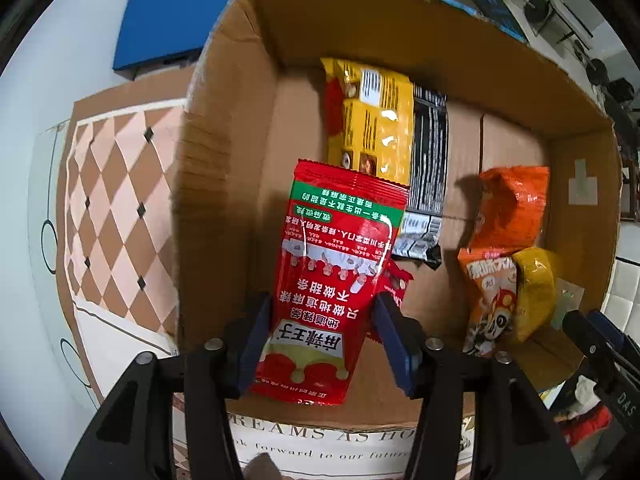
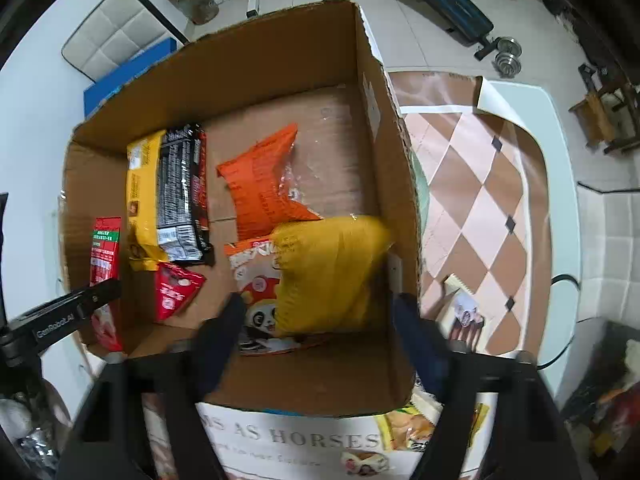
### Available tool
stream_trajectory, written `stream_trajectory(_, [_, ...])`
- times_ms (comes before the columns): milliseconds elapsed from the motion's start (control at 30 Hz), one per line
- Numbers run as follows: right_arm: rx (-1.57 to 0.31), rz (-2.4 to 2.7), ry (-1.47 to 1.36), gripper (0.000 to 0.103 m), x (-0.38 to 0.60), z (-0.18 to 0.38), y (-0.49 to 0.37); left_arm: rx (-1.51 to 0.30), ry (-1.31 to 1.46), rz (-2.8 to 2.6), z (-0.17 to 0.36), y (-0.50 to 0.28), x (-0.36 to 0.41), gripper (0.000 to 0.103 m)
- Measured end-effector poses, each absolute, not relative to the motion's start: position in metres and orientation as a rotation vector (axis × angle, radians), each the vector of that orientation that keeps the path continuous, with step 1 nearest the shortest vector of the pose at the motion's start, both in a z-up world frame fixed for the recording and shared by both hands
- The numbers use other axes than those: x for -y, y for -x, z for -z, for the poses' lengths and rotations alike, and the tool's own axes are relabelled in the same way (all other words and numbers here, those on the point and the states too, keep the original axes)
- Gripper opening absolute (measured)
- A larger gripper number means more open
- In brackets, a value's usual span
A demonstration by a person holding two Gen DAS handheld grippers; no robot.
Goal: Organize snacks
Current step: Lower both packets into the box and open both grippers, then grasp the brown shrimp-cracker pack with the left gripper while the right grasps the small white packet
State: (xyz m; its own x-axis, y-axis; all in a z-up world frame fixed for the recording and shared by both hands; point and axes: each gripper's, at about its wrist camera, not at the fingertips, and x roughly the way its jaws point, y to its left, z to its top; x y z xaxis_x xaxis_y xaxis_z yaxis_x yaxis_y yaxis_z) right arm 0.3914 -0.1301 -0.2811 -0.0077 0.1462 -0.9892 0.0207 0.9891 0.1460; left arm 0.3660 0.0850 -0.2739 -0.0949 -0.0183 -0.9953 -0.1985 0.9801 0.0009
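Both my grippers point down into the open brown cardboard box (image 1: 224,128). My left gripper (image 1: 320,344) has its jaws parted, pads flanking the red foil snack packet with green band (image 1: 336,280); whether they still press it I cannot tell. My right gripper (image 2: 320,332) stands wide apart, pads clear of the mustard-yellow puffy snack bag (image 2: 328,272) directly ahead, which rests on an orange cartoon-panda snack pack (image 2: 256,304).
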Motion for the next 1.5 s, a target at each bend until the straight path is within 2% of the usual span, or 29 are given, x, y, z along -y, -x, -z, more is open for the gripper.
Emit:
stream_trajectory(33, [-1.584, -0.105, -0.131, 0.083, 0.129, 0.281, -0.391, -1.665, 0.164, -0.15, 0.275, -0.366, -0.085, 0.067])
stream_trajectory(100, [-1.601, -0.107, -0.124, 0.087, 0.127, 0.283, -0.39, -1.66, 0.171, -0.139, 0.276, -0.365, -0.084, 0.073])
stream_trajectory(500, [-1.616, -0.121, -0.094, 0.091, 0.118, 0.277, -0.382, -1.62, 0.169, -0.11, 0.256, -0.353, -0.07, 0.073])
stream_trajectory(800, [-1.483, -0.129, -0.03, 0.094, 0.111, 0.238, -0.361, -1.419, 0.087, -0.099, 0.206, -0.329, -0.052, 0.073])
stream_trajectory(867, [-1.448, -0.127, -0.021, 0.094, 0.111, 0.227, -0.354, -1.37, 0.081, -0.1, 0.195, -0.323, -0.051, 0.082])
stream_trajectory(900, [-1.428, -0.129, -0.016, 0.094, 0.111, 0.221, -0.348, -1.349, 0.083, -0.098, 0.19, -0.319, -0.051, 0.095])
stream_trajectory(933, [-1.415, -0.131, -0.014, 0.094, 0.111, 0.216, -0.344, -1.319, 0.092, -0.096, 0.184, -0.314, -0.051, 0.097])
stream_trajectory(1267, [-1.326, -0.185, -0.05, 0.095, 0.113, 0.18, -0.276, -1.184, 0.114, -0.1, 0.152, -0.254, -0.054, 0.097])
stream_trajectory(1367, [-1.344, -0.18, -0.088, 0.096, 0.125, 0.186, -0.25, -1.181, 0.112, -0.123, 0.155, -0.222, -0.057, 0.097])
stream_trajectory(1500, [-1.437, -0.132, -0.166, 0.096, 0.15, 0.222, -0.208, -1.21, 0.113, -0.167, 0.174, -0.181, -0.063, 0.097])
